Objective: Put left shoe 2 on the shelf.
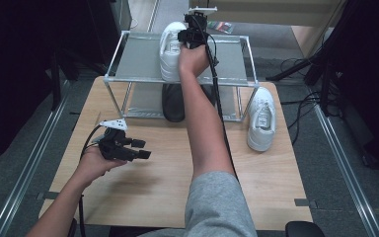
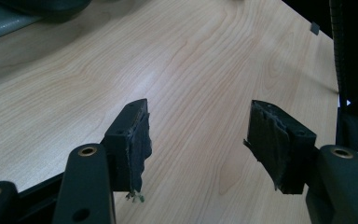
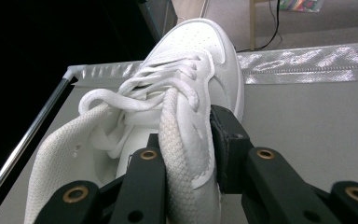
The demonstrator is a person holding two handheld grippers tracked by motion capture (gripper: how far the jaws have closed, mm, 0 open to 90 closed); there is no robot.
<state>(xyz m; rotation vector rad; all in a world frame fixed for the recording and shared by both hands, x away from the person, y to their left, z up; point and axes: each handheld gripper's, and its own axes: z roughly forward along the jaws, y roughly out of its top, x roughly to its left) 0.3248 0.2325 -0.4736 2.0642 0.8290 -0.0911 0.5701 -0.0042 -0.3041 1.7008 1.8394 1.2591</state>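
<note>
A white lace-up shoe [image 1: 169,49] [image 3: 191,56] stands on the top shelf of a metal rack [image 1: 135,59], toe pointing away. My right gripper [image 1: 191,37] [image 3: 186,135] is at its heel end. One jaw is inside the opening and the other outside, with the padded side wall between them and no clear squeeze on it. My left gripper [image 1: 140,149] [image 2: 198,135] hovers low over the wooden table [image 1: 153,187] at the left, open, with nothing between its pads.
A second white shoe [image 1: 261,118] lies on the table to the right of the rack. A black shoe [image 1: 172,101] sits on the rack's lower shelf. A dark shape [image 2: 42,5] edges the left gripper view's top. Metal floor rails run along both table sides.
</note>
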